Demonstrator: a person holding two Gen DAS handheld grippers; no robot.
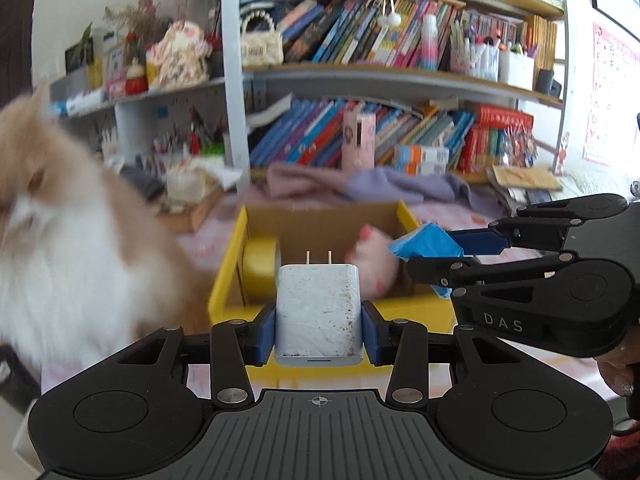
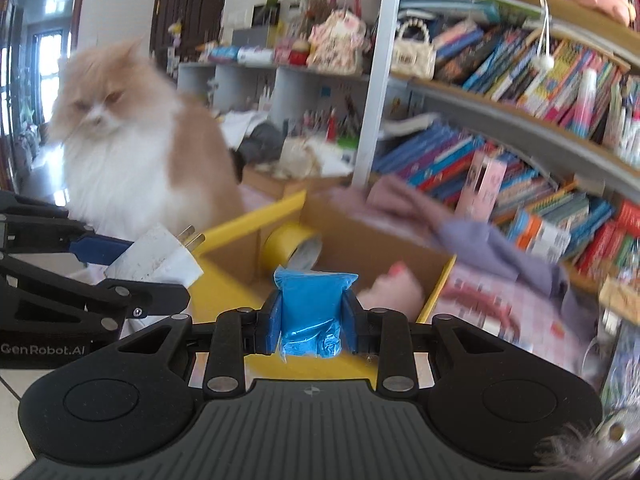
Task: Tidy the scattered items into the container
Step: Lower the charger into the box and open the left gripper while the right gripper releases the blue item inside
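Note:
My left gripper is shut on a white plug charger, prongs pointing forward, just in front of the yellow cardboard box. My right gripper is shut on a blue plastic packet, held over the box's near edge. The box holds a yellow tape roll and a pink plush toy. In the left wrist view the right gripper comes in from the right with the packet. In the right wrist view the left gripper holds the charger at the left.
A fluffy cream and white cat sits close left of the box, also in the left wrist view. Purple and pink cloths lie behind the box. Bookshelves full of books stand at the back.

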